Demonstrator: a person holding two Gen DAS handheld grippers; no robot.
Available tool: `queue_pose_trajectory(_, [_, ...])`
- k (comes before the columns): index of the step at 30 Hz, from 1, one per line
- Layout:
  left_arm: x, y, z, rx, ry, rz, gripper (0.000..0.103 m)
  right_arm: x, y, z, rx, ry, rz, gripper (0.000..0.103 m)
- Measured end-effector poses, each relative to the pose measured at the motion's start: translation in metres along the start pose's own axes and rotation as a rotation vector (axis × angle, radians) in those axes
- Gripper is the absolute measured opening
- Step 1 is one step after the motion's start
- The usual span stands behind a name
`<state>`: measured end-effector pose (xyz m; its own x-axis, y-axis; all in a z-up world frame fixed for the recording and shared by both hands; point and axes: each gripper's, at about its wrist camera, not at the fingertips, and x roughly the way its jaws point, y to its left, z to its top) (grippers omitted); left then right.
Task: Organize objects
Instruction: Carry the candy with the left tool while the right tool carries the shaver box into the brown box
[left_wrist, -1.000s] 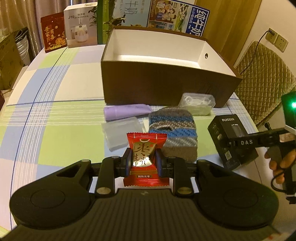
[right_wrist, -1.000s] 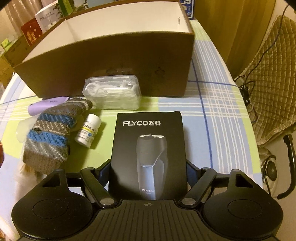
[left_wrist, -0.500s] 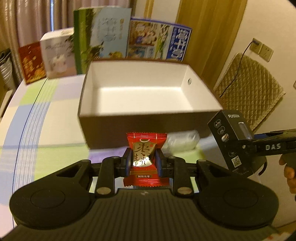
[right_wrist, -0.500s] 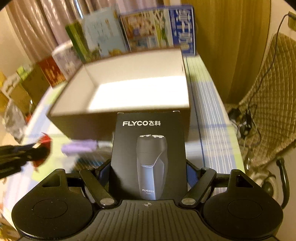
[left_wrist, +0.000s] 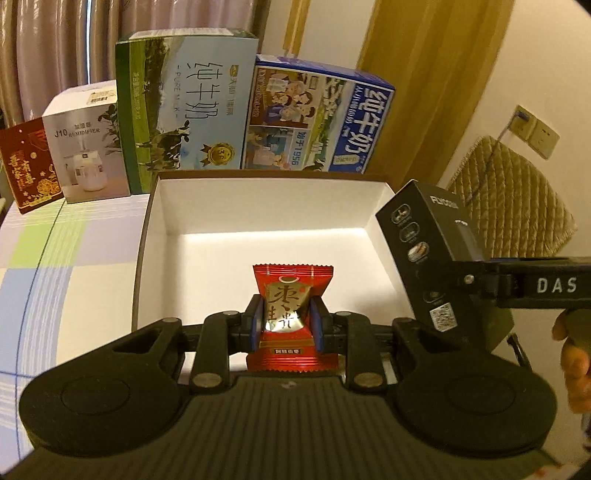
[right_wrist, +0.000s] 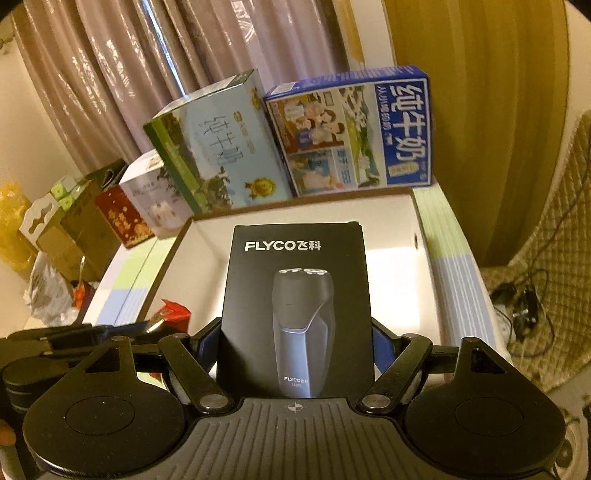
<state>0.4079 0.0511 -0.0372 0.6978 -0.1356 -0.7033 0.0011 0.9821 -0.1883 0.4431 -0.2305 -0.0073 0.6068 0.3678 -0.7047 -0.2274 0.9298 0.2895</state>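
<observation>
Red snack packet (left_wrist: 291, 317): lower edge hidden behind left gripper body; in right wrist view only a corner shows. Black shaver box (right_wrist: 295, 314): base hidden between right gripper fingers. Storage box (left_wrist: 255, 192): near wall covered in both views. Small side print on shaver box illegible

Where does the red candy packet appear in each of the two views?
Left wrist view: the red candy packet stands at the centre, clamped between the left gripper fingers, over the open box.
Right wrist view: only its corner shows at lower left, beside the shaver box.
Shared landmark: the blue milk carton behind the open box.
</observation>
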Motion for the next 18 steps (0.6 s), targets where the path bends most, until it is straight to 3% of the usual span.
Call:
queue_pose_trajectory(8, [0.063,0.014,0.018,-0.054,0.094,0.035,0.022,0.065,-0.016,0.021,0.040,0.054,-0.054,0.076])
queue_pose_trajectory(18, [0.121,0.018,0.015,-0.063,0.197,0.049,0.022,0.138,-0.039,0.012,0.063,0.187,-0.116,0.076])
